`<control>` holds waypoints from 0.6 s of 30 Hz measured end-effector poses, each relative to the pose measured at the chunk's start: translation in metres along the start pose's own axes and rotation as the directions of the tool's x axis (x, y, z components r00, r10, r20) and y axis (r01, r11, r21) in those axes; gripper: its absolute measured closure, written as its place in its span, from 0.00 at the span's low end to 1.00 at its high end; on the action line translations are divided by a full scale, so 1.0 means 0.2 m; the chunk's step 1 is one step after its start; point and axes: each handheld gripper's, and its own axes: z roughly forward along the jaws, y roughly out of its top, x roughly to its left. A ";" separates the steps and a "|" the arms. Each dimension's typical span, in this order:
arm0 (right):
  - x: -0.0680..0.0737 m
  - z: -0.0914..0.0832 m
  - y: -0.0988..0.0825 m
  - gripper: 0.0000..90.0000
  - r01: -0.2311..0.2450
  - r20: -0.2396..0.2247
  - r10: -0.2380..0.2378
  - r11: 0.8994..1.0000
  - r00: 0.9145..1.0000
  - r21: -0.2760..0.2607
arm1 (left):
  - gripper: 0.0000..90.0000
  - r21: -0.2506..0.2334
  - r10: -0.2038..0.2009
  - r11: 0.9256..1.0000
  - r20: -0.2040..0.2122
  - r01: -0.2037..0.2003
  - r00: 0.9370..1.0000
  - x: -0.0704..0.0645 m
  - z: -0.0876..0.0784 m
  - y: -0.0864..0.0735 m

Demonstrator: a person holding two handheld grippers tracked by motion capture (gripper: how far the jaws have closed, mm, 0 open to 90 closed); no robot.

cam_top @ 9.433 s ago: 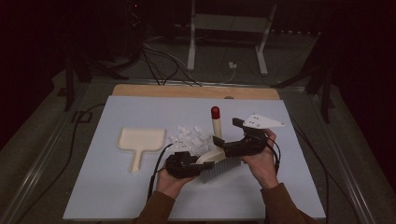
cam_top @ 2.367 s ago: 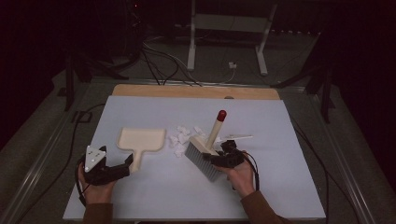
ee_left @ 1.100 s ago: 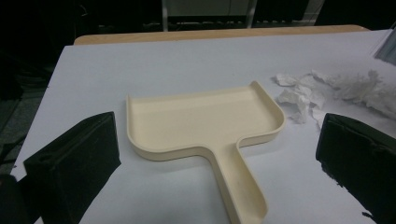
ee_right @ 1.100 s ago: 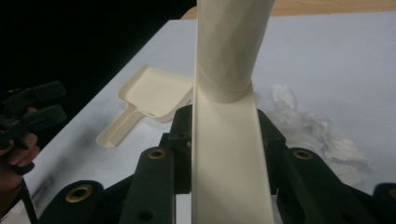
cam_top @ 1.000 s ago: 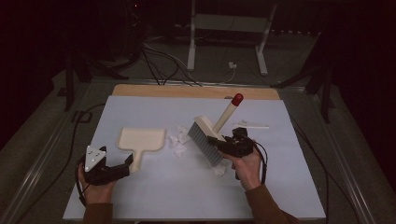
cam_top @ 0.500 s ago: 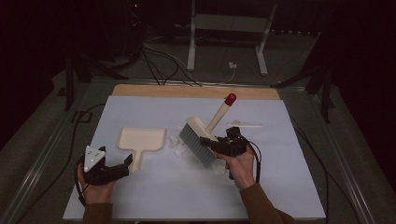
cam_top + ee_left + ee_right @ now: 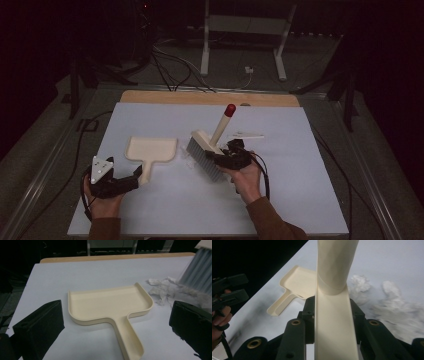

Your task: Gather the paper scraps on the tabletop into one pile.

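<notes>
2 grippers in play here. Right gripper (image 7: 227, 158) is clamped on the brush (image 7: 206, 152) where the handle meets the head, handle with the red tip leaning up and away. Compared to a second ago the brush has slid left toward the dustpan (image 7: 150, 151), and the paper scraps (image 7: 162, 288) have gone with it: they were sitting out in the open between the 2 tools, now they're bunched right against the bristles, just beside the pan's right side. So the sweep looks underway, but nothing's in the pan yet from what I can see, it looks bare in the left gripper view. Left gripper (image 7: 127, 180) hasn't budged, jaws wide open either side of the pan's handle, not touching it. My guess is it needs to pinch that handle before the scraps get pushed in, or the pan might just skate away
</notes>
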 end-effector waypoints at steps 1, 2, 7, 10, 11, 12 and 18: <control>0.01 0.02 0.00 0.75 0.000 0.005 0.000 1.000 1.000 -0.001 | 0.01 0.001 0.001 1.000 0.000 -0.001 1.000 0.00 0.00 0.00; 0.02 0.04 0.00 0.75 0.005 0.012 -0.005 1.000 1.000 0.002 | 0.01 0.000 0.001 1.000 0.000 -0.001 1.000 0.00 0.00 0.00; 0.08 0.13 -0.02 0.75 0.002 0.032 -0.002 1.000 0.999 0.012 | 0.01 0.001 0.000 1.000 0.001 0.000 1.000 0.00 0.00 0.00; 0.10 0.18 -0.04 0.75 0.006 0.056 -0.007 1.000 0.998 0.023 | 0.01 0.001 0.002 1.000 0.001 -0.002 1.000 0.00 0.00 0.00; 0.11 0.20 -0.04 0.75 0.002 0.061 -0.004 1.000 0.998 0.026 | 0.01 0.001 0.002 1.000 0.000 -0.002 1.000 0.00 0.00 0.00; 0.11 0.21 -0.04 0.75 -0.002 0.068 0.000 0.999 0.998 0.032 | 0.01 0.002 0.002 1.000 0.000 -0.002 1.000 0.01 0.00 0.00; 0.10 0.28 -0.07 0.76 0.002 0.162 -0.011 0.999 0.987 0.054 | 0.01 0.001 -0.001 1.000 0.001 0.001 1.000 0.01 0.00 0.00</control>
